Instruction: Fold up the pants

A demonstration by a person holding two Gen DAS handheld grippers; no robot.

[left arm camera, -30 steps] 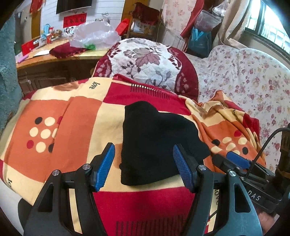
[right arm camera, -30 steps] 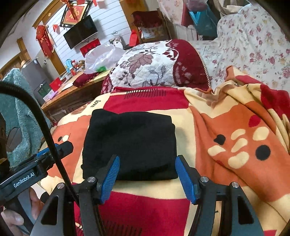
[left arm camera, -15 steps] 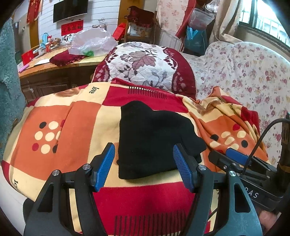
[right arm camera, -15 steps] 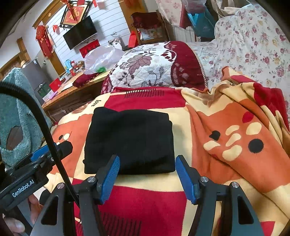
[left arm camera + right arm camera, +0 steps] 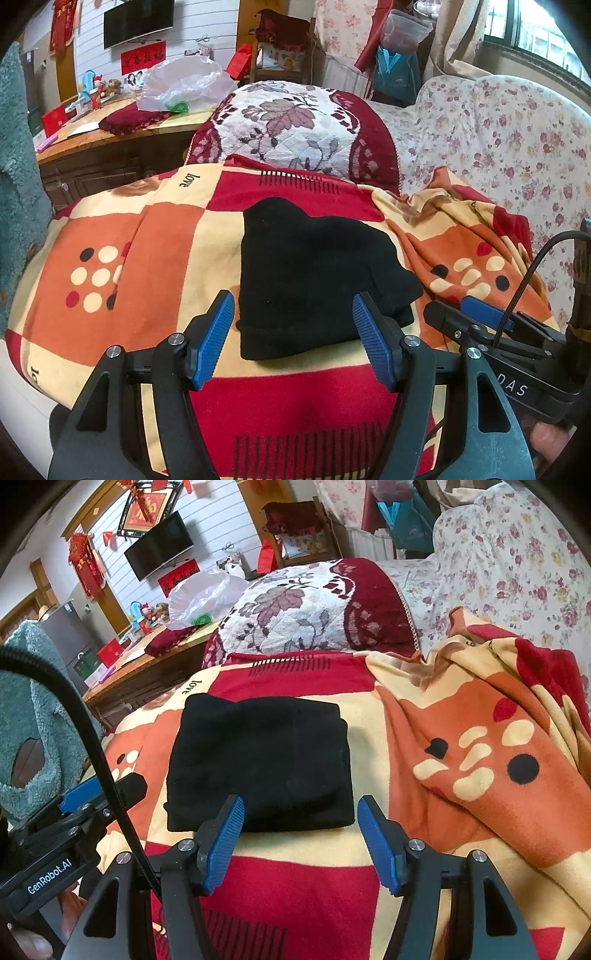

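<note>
The black pants [image 5: 258, 760] are seen lying as a compact folded bundle on the patterned blanket [image 5: 295, 893], ahead of both grippers. The left gripper [image 5: 293, 338] and right gripper [image 5: 299, 834] are held with fingers apart, nothing clamped. The folding is judged essentially finished; at most, tidying the uneven right edge is called for.
</note>
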